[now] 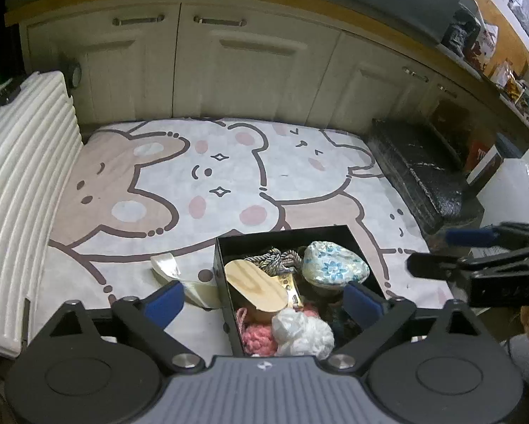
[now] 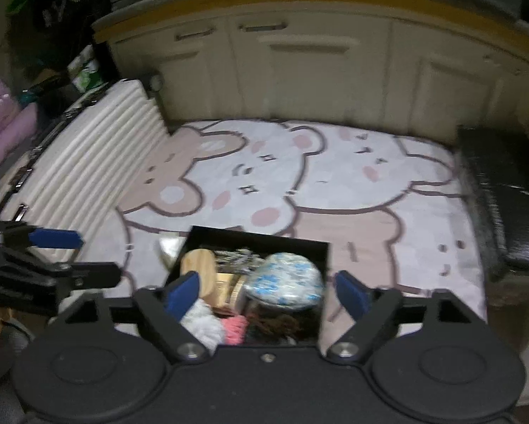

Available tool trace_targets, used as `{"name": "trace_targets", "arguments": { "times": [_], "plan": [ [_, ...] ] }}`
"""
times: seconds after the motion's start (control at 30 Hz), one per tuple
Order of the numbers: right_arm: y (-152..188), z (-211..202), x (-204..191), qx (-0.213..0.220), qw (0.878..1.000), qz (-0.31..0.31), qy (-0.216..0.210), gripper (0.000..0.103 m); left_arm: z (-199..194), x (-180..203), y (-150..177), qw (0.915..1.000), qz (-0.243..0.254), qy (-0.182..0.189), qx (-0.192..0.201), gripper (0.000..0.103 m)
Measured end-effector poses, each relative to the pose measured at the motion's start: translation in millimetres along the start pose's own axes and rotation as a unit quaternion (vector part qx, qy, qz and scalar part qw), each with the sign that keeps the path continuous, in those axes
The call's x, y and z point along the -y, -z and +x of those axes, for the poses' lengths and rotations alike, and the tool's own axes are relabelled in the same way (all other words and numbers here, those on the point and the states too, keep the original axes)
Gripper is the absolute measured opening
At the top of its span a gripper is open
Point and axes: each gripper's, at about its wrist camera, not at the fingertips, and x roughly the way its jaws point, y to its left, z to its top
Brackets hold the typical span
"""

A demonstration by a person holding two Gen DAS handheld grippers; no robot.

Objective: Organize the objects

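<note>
A black box stands on the cartoon bear mat, filled with small things: a wooden oval piece, a blue-flowered pouch, grey cord, pink yarn and a white crumpled bag. A cream ribbon lies on the mat just left of the box. My left gripper hovers over the box, open, holding nothing. My right gripper is also open and empty above the box. Each gripper shows in the other's view: the right and the left.
A white ribbed suitcase lies along the mat's left side. Cream cabinet doors close off the back. A black marbled block borders the mat on the right. The right wrist view is blurred.
</note>
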Motion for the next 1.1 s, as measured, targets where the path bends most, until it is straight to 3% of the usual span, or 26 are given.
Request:
{"name": "trace_targets", "arguments": {
  "times": [0.07, 0.2, 0.33, 0.6, 1.1],
  "plan": [
    [5.0, -6.9, 1.6, 0.007, 1.000, 0.000, 0.015, 0.097, -4.1, 6.0, 3.9, 0.9999, 0.009, -0.008, 0.006, 0.098],
    [16.7, -15.4, 6.1, 0.009, 1.000, 0.005, 0.019, 0.101, -8.7, 15.4, 12.5, 0.9996, 0.016, -0.018, 0.012, 0.098],
    [31.3, -20.1, 9.4, 0.005, 1.000, 0.015, 0.022, 0.103, -11.9, 22.5, 20.3, 0.9984, 0.017, -0.052, 0.014, 0.098],
    [53.9, -25.0, 13.7, 0.006, 0.998, 0.041, 0.039, 0.103, -12.7, 23.9, 34.0, 0.9972, -0.005, -0.074, 0.005, 0.100],
    [72.4, -18.4, 8.5, 0.011, 0.996, 0.054, 0.065, 0.103, -4.5, 25.0, 53.0, 0.9960, 0.003, -0.089, -0.012, 0.101]
  ]
}}
